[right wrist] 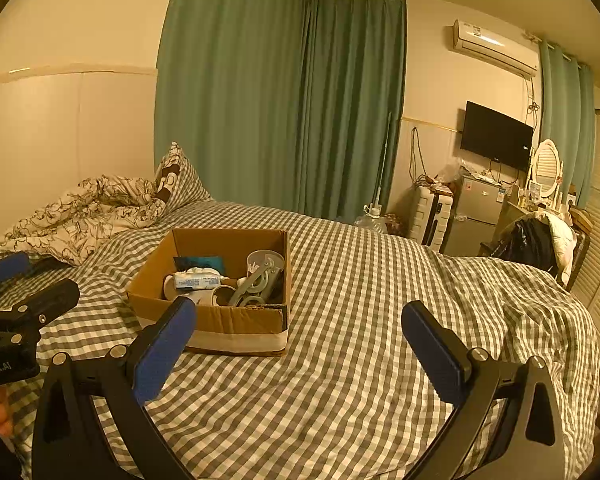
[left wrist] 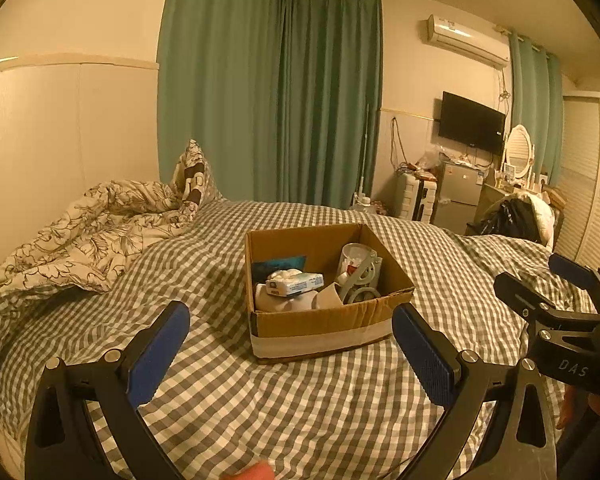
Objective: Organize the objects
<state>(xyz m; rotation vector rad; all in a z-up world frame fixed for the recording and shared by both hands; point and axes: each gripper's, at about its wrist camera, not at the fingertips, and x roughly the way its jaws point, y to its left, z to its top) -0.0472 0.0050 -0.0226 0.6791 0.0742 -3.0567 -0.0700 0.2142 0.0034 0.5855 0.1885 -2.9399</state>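
An open cardboard box (left wrist: pixel 324 324) (right wrist: pixel 228 320) sits on the checked bedspread (left wrist: pixel 300 408). Inside lie a white tissue pack (left wrist: pixel 296 283) (right wrist: pixel 198 280), a clear cup (left wrist: pixel 354 260) (right wrist: pixel 264 262), a grey plastic hanger piece (left wrist: pixel 360 280) (right wrist: pixel 254 284), a paper roll (left wrist: pixel 330 300) and a dark teal item (left wrist: pixel 280 266). My left gripper (left wrist: pixel 292 344) is open and empty, just in front of the box. My right gripper (right wrist: pixel 300 340) is open and empty, in front and to the right of the box. Each gripper shows at the edge of the other's view (left wrist: pixel 560 284) (right wrist: pixel 24 284).
A floral duvet (left wrist: pixel 84 236) and a pillow (left wrist: pixel 192 176) are bunched at the bed's far left by the wall. Green curtains (left wrist: pixel 268 100) hang behind. A fridge (left wrist: pixel 460 196), a TV (left wrist: pixel 472 122), a mirror and a chair with clothes (left wrist: pixel 516 216) stand at the right.
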